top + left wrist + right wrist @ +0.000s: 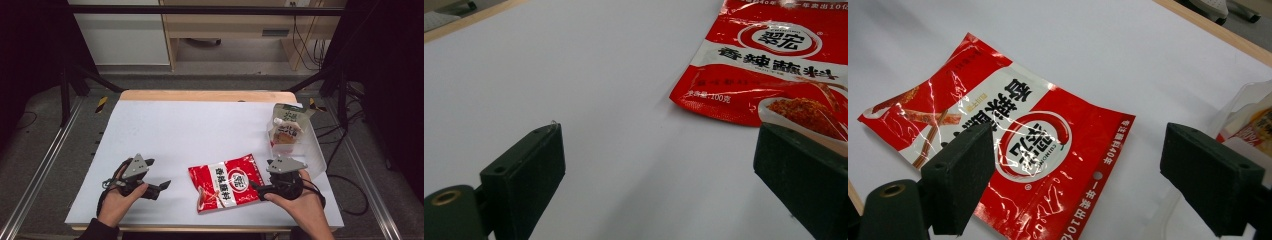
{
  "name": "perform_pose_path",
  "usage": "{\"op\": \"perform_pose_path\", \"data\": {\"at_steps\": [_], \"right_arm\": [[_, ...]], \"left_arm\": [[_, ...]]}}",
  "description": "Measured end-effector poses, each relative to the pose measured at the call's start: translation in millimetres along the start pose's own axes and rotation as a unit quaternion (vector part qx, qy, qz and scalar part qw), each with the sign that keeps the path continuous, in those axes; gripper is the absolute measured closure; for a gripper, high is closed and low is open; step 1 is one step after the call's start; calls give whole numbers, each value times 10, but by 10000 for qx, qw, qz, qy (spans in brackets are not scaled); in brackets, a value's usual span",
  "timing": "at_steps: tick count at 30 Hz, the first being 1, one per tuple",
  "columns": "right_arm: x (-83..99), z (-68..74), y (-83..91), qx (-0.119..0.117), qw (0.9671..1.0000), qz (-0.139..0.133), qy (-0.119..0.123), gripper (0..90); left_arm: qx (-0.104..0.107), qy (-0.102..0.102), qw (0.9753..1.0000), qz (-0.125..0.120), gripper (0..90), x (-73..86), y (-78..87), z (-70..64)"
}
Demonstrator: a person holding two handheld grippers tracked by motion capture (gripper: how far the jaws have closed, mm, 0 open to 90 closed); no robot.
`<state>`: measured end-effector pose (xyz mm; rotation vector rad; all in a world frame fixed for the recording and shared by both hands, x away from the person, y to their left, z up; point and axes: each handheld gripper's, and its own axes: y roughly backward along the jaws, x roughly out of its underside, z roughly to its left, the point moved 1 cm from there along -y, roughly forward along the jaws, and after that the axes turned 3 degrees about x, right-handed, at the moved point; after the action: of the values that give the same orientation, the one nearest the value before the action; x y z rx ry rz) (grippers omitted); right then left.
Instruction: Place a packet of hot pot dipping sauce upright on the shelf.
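Note:
A red and white seasoning packet [226, 185] lies flat on the white table [190, 130], near its front edge. My right gripper [256, 187] is at the packet's right edge, held in a hand. In the right gripper view the jaws stand wide apart, my right gripper [1083, 170] open over the packet [1013, 140]. My left gripper [164, 185] rests left of the packet, a short gap away. In the left gripper view my left gripper [659, 165] is open over bare table, with the packet [769, 65] ahead to the right.
A clear plastic bin [312, 150] stands at the table's right edge, holding a green and white carton [290, 112] and a spouted pouch [285, 134]. The bin's corner [1248, 125] lies just past my right jaw. Metal rails run along both sides of the table.

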<state>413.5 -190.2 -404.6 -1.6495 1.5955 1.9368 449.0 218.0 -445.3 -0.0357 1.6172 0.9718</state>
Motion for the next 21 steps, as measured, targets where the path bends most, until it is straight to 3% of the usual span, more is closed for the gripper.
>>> {"op": "perform_pose_path", "data": {"at_steps": [4, 7, 10, 13, 18, 21], "right_arm": [[119, 52, -56, -94, 9998, -9, -178, 166], [214, 109, -91, 11, 9998, 121, -163, 186], [281, 146, -106, -3, 9994, 26, -349, 203], [357, 179, -144, 146, 9992, 209, -314, 202], [404, 150, -163, 84, 9984, 255, -507, 188], [405, 144, -234, -19, 9973, 523, -518, 157]], "left_arm": [[111, -209, 9997, 69, 69, -121, -189, -34], [223, -351, 9991, 82, 72, -219, -322, -81], [275, -473, 9985, 89, 74, -254, -404, -143], [275, -540, 9981, 143, 73, -231, -398, -193], [228, -416, 9988, 99, 72, -146, -330, -200], [183, -366, 9992, 40, 73, -143, -298, -181]]}}
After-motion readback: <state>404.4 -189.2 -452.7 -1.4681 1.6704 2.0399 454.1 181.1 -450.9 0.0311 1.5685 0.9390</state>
